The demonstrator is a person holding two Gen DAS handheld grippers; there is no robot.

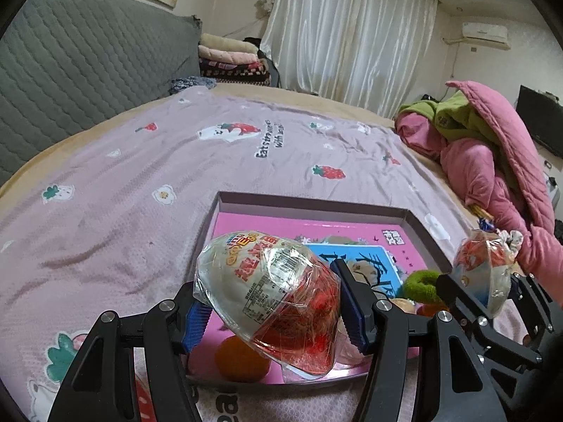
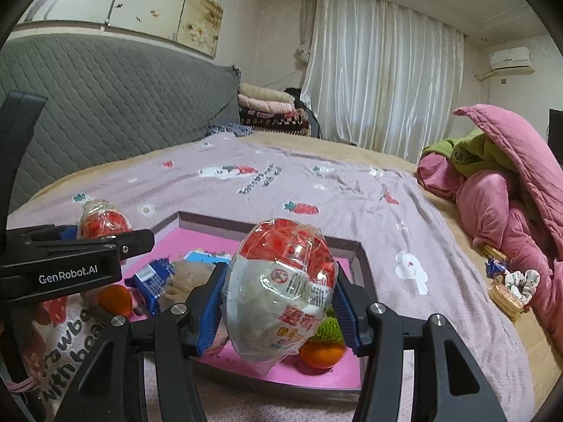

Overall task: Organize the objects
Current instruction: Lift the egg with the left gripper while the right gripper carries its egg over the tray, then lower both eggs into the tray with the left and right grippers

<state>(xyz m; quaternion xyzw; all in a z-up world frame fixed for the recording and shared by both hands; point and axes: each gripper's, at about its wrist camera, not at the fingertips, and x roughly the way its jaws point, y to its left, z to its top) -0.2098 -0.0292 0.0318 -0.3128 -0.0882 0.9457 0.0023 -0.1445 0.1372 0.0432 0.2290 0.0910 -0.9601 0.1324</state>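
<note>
Presently, at far left of the right wrist view, the left gripper [image 2: 92, 232] carries the white lettering "GenRobot.AI" on its black housing. Its blue ribbed pads are pinched on an egg-shaped toy in clear crinkled wrap, white above and red below [image 1: 269, 300], printed with red Chinese characters, a barcode label and small print too fine to read. This egg is held above the near left part of the shallow grey-walled cardboard tray with a pink printed floor [image 1: 316, 204].

Inside the tray lie a blue-bordered picture with large dark Chinese characters [image 1: 369, 263], a blue foil snack packet [image 2: 153, 281], two orange round fruits [image 1: 242, 364] and a fuzzy green ring [image 1: 424, 286]; the packet's print cannot be read.

Further right, the right gripper [image 2: 278, 299] is pressed onto a second wrapped egg-shaped toy, red on top and white beneath [image 2: 281, 288], bearing a round red prohibition symbol, a barcode and red Chinese characters. It hangs over the tray's near right part.

The tray rests on a lilac strawberry-print bedspread [image 1: 140, 176] reading "Eat strawberries with bear", partly blurred. At far right, a pink quilted jacket [image 2: 510, 193] lies heaped on the bed.
</note>
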